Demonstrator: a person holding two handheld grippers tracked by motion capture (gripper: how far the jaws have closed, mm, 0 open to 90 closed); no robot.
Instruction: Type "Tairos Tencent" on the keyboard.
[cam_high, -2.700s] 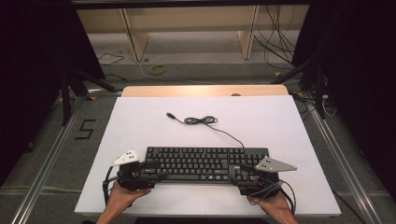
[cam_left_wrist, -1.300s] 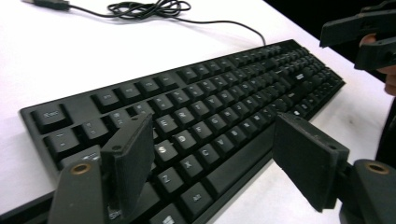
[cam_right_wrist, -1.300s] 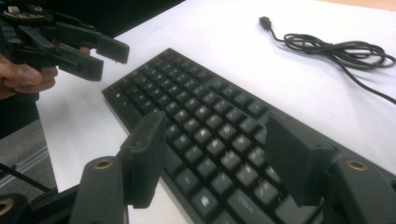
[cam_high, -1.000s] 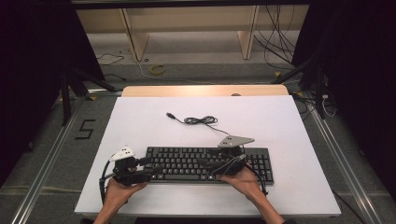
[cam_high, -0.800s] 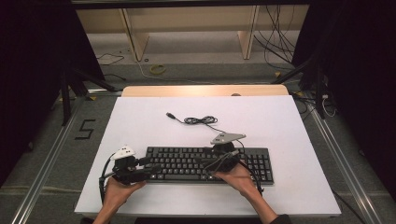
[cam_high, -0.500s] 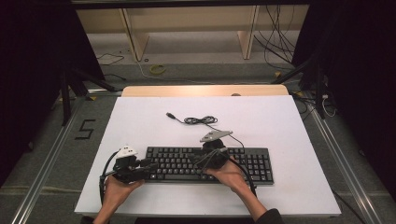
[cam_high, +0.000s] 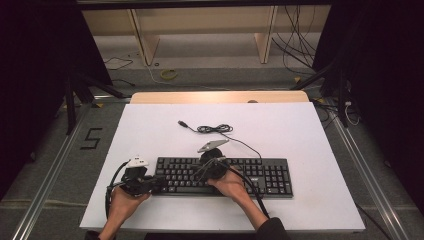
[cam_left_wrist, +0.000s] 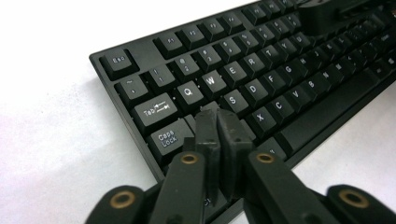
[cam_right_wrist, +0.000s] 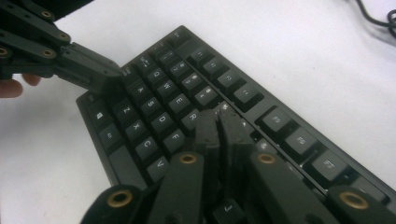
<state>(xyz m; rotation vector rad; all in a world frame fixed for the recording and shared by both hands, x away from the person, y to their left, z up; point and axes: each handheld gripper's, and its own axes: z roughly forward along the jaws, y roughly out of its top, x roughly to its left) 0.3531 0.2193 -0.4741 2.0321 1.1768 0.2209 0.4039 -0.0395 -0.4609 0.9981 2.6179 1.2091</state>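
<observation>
A black keyboard (cam_high: 260, 176) lies across the near half of the white table (cam_high: 310, 135), and its cable (cam_high: 215, 129) is coiled just behind it. At the keyboard's left end my left gripper (cam_high: 156, 181) has just been closing. Its jaws meet with nothing between them, tips (cam_left_wrist: 217, 117) just above the keys beside Caps Lock on the keyboard (cam_left_wrist: 280, 70). My right gripper (cam_high: 199, 172) sits over the left-middle keys. It too has just closed on nothing, tips (cam_right_wrist: 219, 115) low over the letter keys of the keyboard (cam_right_wrist: 299, 140). The left gripper (cam_right_wrist: 105, 77) reaches in from the upper left there.
A wooden board (cam_high: 220, 96) runs along the table's far edge. Dark stands and loose cables are on the floor beyond and to the sides. A "5" marker (cam_high: 91, 138) sits on the floor at the left. White table surface lies free behind and right of the keyboard.
My right hand has slid left along the keyboard from its right end to the left-middle keys. The left hand has stayed at the left end.
</observation>
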